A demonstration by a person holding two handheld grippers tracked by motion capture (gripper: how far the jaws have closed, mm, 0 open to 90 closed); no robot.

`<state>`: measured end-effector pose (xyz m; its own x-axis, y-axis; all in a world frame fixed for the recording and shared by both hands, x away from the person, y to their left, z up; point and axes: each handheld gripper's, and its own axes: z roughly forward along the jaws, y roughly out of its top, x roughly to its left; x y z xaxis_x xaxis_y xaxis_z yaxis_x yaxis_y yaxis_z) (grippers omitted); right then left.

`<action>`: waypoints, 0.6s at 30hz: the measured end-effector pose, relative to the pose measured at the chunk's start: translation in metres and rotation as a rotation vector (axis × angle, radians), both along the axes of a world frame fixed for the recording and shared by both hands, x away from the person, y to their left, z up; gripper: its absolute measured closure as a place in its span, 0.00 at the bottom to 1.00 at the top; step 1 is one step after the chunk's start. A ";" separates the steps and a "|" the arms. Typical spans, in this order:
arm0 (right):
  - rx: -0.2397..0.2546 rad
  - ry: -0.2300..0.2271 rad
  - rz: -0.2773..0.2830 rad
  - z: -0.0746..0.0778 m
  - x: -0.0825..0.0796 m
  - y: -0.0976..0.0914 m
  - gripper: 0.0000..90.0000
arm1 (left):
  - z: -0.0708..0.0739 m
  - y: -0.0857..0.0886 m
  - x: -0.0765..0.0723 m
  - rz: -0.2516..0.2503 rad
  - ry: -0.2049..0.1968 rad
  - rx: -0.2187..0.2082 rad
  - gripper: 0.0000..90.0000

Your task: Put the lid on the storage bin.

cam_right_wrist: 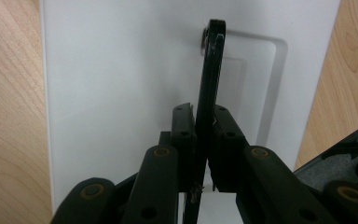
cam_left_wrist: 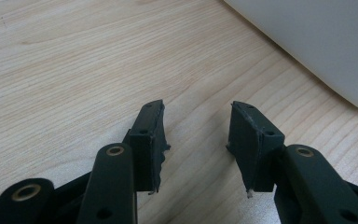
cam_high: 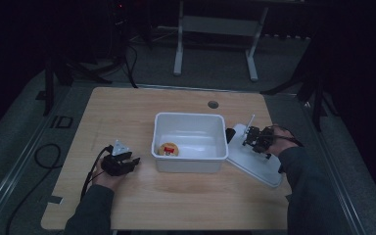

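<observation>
Dimly lit; right tongs (cam_right_wrist: 204, 140) clamp black handle (cam_right_wrist: 212, 70), base hidden; left tongs (cam_left_wrist: 196, 135) apart, empty

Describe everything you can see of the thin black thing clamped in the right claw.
The black strip is a thin, flat, dark piece seen edge-on, rigid by the look of it, with a rounded far tip and a small round metal-like part beside that tip. It stands between the pads of the right claw, which press on its near end from both sides. It sticks out over the white lid that lies flat on the table, right of the white tub. Whether its tip touches the lid is unclear.
</observation>
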<state>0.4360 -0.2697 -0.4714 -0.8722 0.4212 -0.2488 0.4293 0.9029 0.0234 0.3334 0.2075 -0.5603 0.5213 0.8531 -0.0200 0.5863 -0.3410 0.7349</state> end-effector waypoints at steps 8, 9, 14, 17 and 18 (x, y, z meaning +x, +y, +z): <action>-0.007 0.005 0.013 0.002 0.001 0.000 0.93 | 0.000 0.000 0.000 0.000 0.000 0.001 0.62; -0.005 0.007 0.016 0.002 0.001 -0.001 0.93 | 0.000 0.000 0.000 0.000 0.000 0.000 0.62; -0.006 0.007 0.035 0.002 -0.001 -0.002 0.94 | 0.000 0.000 0.000 0.000 0.000 0.001 0.62; -0.007 0.011 0.038 0.003 -0.002 -0.002 0.94 | 0.000 0.000 0.000 0.000 0.000 0.000 0.62; -0.007 0.012 0.040 0.003 -0.002 -0.002 0.94 | 0.000 0.000 0.000 0.000 0.000 0.000 0.62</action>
<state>0.4341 -0.2715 -0.4686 -0.8913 0.3840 -0.2411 0.3928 0.9195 0.0122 0.3333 0.2074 -0.5603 0.5210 0.8533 -0.0197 0.5866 -0.3412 0.7345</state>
